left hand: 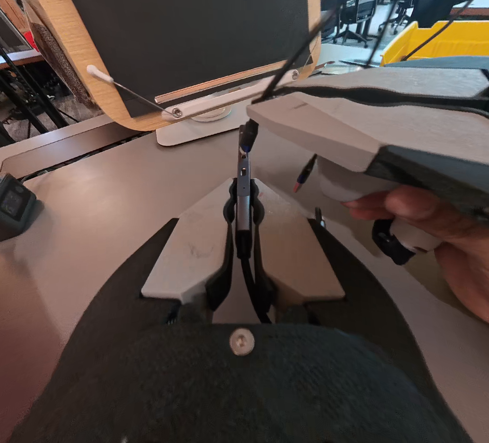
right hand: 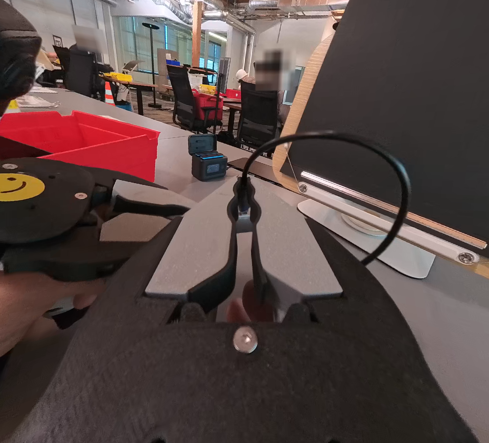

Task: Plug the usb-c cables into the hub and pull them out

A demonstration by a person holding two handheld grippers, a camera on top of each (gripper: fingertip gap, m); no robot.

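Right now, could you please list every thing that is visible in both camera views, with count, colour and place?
slim grey metal hub: one, grey, clamped between the left gripper's fingers.
black usb-c cable with blue collar: one, black, plug at the hub's tip, held by the right gripper.
loose black cable plug with red tip: one, black and red, hanging under the right gripper.
wood-edged dark panel on white stand: one, behind the hub.
red plastic bin: one, far left on the table.
small dark charger box: one, table middle.
yellow bin: one, background.
grey table: one.
left gripper: shut.
right gripper: shut.
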